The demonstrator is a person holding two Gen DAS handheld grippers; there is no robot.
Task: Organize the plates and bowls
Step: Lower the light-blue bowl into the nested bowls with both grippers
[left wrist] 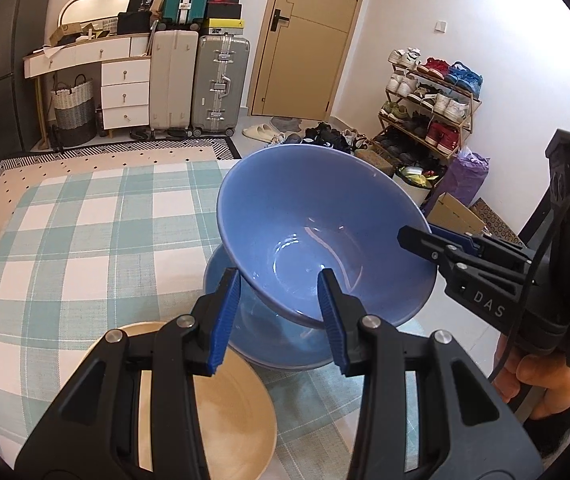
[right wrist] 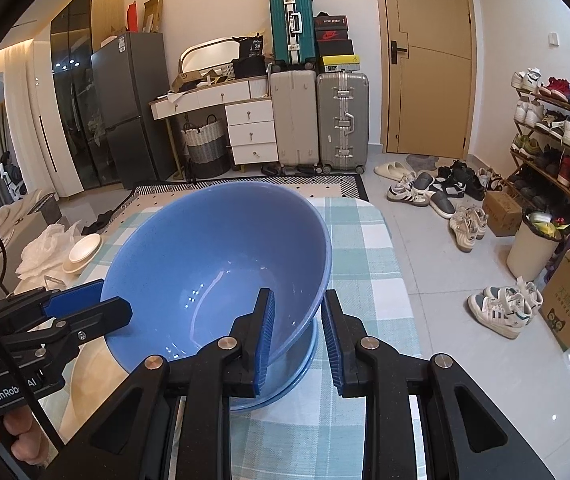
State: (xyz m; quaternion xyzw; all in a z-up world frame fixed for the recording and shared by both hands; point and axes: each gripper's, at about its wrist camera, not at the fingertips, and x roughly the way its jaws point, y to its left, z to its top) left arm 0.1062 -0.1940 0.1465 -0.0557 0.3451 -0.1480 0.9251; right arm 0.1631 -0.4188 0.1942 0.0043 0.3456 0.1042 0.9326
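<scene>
1. Right now the large blue glazed bowl (left wrist: 317,208) hangs tilted in the air, its mouth tipped toward the cameras. It sits just above a second blue bowl (left wrist: 269,340) resting on the green-and-white checked counter (left wrist: 97,216).
2. The left gripper (left wrist: 279,276) straddles the near rim at about 6 o'clock in its own view. Its jaws look clamped across the slanting wall, one pad inside and one outside.
3. The right gripper (right wrist: 298,294) bites the rim on the opposite side. Its jaws are pressed together on the thin wall.
4. Slip risk: both grips pinch only a smooth, glazed, sloping edge. If either hand loosens or twists, the bowl could pivot on the other grip and drop onto the bowl beneath, chipping both.
5. Pull risk: with two hands on one rigid bowl, any mismatch in their paths could pry the rim out of one set of jaws.
6. Nesting risk: lowered at this tilt, the low edge would strike the lower bowl's rim first, knocking it askew or skidding it toward the counter's edge at 3 o'clock.
7. Neighbour risk: a round pale wooden plate (left wrist: 225,420) lies just beside the lower bowl at 7 o'clock, so a low left hand could clip it.
</scene>
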